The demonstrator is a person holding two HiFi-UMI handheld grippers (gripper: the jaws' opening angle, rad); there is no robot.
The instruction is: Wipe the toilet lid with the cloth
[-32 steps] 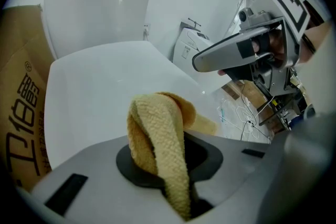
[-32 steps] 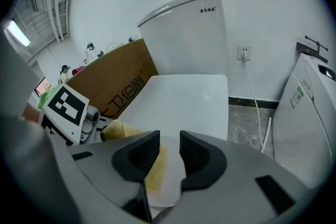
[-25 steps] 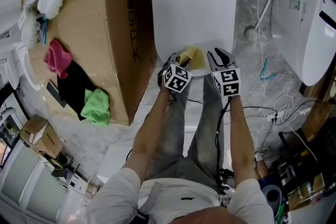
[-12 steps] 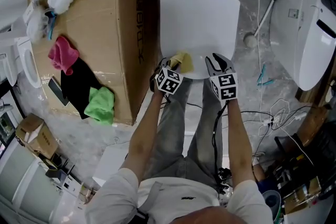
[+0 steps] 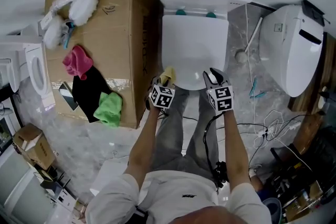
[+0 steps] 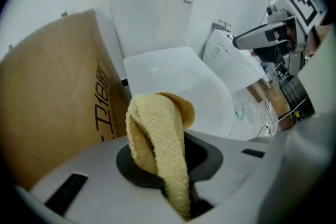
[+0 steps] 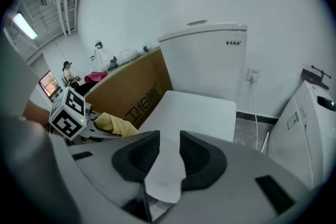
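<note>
The left forearm (image 5: 140,141) and right forearm (image 5: 234,139), both bare, reach forward side by side. The left gripper (image 5: 164,81) has its jaws closed on a yellow cloth (image 5: 168,74). The right gripper (image 5: 213,75), level with it and near, holds its jaws narrowly apart.

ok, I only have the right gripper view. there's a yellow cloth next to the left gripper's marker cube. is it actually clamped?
Observer: Yes. The left gripper view shows the left gripper shut on the yellow cloth, which sticks up out of the jaws.
Operator: where is it relative to the lid?
Observer: In the head view it sits at the front left corner of the toilet lid. I can't tell whether it is touching.
Operator: any spare cloths around?
Observer: The head view shows a green cloth lying on the cardboard box, near the box's front end.
</note>
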